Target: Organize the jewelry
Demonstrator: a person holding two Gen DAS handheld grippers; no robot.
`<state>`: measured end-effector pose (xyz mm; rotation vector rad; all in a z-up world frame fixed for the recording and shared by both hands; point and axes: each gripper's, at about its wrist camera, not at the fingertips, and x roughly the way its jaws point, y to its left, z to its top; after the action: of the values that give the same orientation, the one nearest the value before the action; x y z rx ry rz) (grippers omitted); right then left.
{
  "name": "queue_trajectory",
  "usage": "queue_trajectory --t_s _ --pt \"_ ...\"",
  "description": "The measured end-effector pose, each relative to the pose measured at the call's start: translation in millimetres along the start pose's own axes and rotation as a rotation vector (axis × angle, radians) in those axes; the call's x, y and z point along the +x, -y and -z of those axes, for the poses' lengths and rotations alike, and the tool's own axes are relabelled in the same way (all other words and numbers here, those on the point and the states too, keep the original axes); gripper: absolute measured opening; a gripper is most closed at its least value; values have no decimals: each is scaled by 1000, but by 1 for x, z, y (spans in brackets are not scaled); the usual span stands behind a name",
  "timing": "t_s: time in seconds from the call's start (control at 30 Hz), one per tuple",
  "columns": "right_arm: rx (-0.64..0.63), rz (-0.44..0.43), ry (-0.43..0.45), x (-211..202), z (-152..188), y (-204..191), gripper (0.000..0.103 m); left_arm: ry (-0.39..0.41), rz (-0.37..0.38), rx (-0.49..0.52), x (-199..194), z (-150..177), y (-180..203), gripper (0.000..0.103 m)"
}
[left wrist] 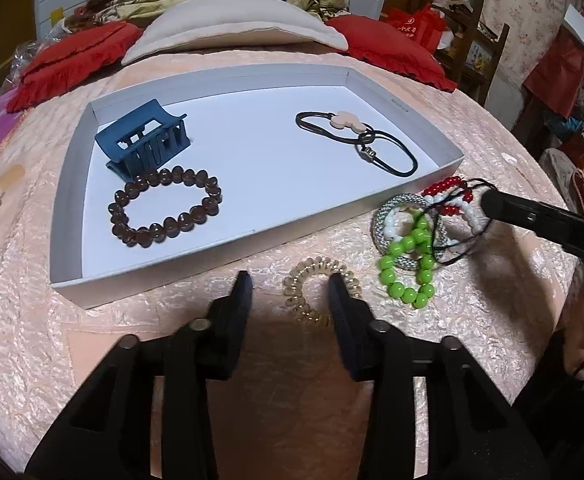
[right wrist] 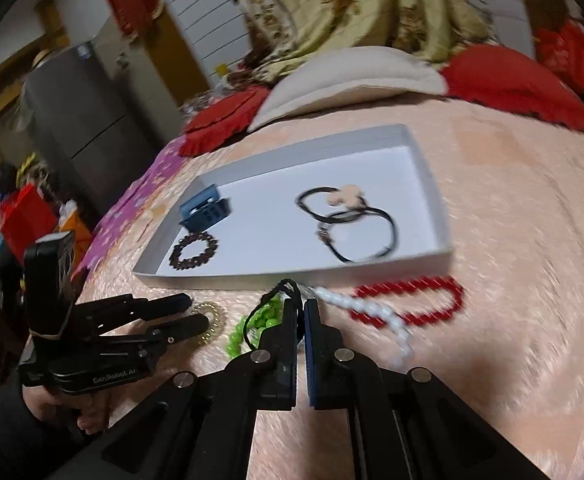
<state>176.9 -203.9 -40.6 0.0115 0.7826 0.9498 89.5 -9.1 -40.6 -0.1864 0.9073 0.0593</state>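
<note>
right gripper (right wrist: pixel 303 305): jaws closed on a thin black cord (right wrist: pixel 280 286) joined to the green (right wrist: pixel 266 318), white (right wrist: pixel 371 308) and red bead strands (right wrist: pixel 415 300), lying on the pink bedspread (right wrist: pixel 511 240) just before the tray. left gripper (left wrist: pixel 290 280): jaws partly open, straddling one side of a gold spiral hair tie (left wrist: pixel 317 280) without pressing it. beyond, the white tray (left wrist: pixel 68 200) holds a brown bead bracelet (left wrist: pixel 164 208), a blue claw clip (left wrist: pixel 144 140) and black hair ties (left wrist: pixel 367 144). pillows (left wrist: pixel 232 20) lie farthest back.
</note>
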Motion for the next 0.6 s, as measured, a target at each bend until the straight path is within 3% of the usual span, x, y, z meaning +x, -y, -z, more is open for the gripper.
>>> queue_trajectory --t_s 0.17,0.37,0.6 --pt "35 13 22 -12 3 10 3 -5 3 2 1 0 0 12" --pt "16 -17 50 -18 2 6 3 -1 5 14 0 0 4 9" --pt "-45 -83 159 -39 -3 -10 3 -1 -4 9 0 1 2 9"
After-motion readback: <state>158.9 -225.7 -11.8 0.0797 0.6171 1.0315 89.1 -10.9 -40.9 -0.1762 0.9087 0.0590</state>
